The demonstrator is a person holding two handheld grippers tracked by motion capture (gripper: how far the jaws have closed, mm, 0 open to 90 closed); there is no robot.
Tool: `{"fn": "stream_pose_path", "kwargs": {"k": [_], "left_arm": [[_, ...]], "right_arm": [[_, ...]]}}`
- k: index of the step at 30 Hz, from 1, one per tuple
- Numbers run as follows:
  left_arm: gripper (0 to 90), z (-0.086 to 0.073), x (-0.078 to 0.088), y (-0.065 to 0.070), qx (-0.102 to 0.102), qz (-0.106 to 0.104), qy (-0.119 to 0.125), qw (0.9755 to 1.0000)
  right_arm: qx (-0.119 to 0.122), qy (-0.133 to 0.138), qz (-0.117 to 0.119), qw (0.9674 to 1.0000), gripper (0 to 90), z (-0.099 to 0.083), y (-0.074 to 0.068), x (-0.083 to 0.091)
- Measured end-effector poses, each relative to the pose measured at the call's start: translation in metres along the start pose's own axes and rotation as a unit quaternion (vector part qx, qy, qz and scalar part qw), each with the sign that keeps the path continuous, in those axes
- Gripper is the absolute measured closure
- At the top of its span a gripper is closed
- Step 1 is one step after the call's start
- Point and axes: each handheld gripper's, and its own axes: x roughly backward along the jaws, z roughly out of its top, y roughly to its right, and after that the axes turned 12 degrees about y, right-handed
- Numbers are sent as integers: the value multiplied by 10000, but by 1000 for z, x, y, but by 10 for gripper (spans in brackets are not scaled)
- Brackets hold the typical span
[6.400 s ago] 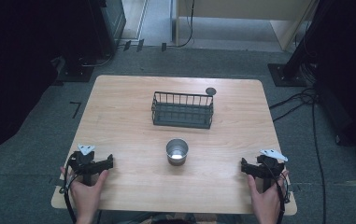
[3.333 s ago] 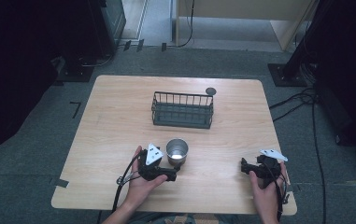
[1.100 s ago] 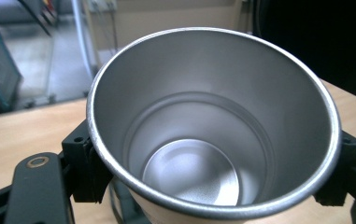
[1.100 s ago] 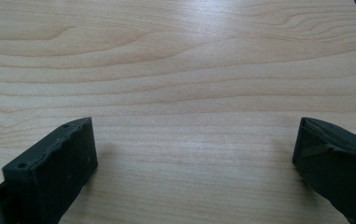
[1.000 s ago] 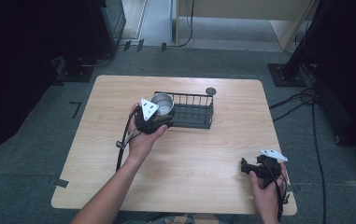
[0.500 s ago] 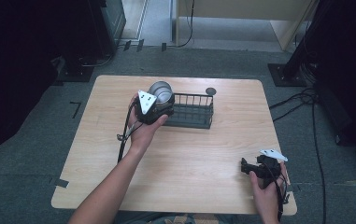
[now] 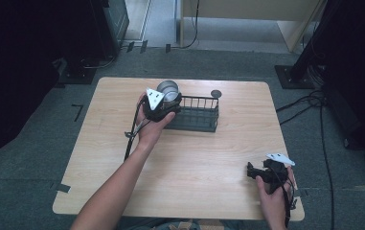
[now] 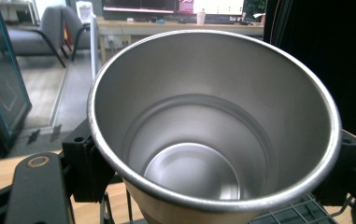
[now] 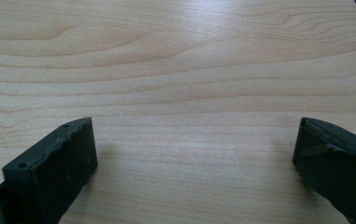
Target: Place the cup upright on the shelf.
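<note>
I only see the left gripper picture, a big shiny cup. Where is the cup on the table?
Observer: The left gripper holds the metal cup over the left end of the wire basket.
Operator: What's the other hand doing?
Observer: The right gripper rests near the table's front right corner, jaws open, nothing between them.
Operator: Anything else on there?
Observer: A small dark round thing sits just behind the basket.

Cup [image 8: 203, 140]: plain brushed silver steel | Basket [image 7: 197, 115]: black wire grid | Table [image 7: 189, 163]: pale wood grain | Grippers: black, left gripper [image 7: 163, 106], right gripper [image 7: 252, 171] | Floor [image 7: 22, 143]: grey-green
</note>
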Motion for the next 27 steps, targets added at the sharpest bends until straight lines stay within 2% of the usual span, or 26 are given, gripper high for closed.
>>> {"fn": "stream_pose_path", "kwargs": {"k": [5,7,10,17,20,23,27], "left_arm": [[190,-12,-7,-1,-89,75,-286,9995],[190,-15,-9,-1,-56,98,-348,9993],[190,-20,-12,-1,28,6,-442,9990],[190,-27,-16,-4,110,246,-824,9962],[189,-30,-17,-5,0,284,-1028,9943],[189,-31,-18,-3,-154,307,-1065,9937],[187,-29,-19,-2,-204,318,-1156,9926]], "right_arm": [[1,0,1,10000,0,0,0,0],[0,0,0,10000,0,0,0,0],[-1,0,1,10000,0,0,0,0],[1,1,1,10000,0,0,0,0],[1,1,1,10000,0,0,0,0],[2,0,8,10000,0,0,0,0],[25,0,31,10000,0,0,0,0]]}}
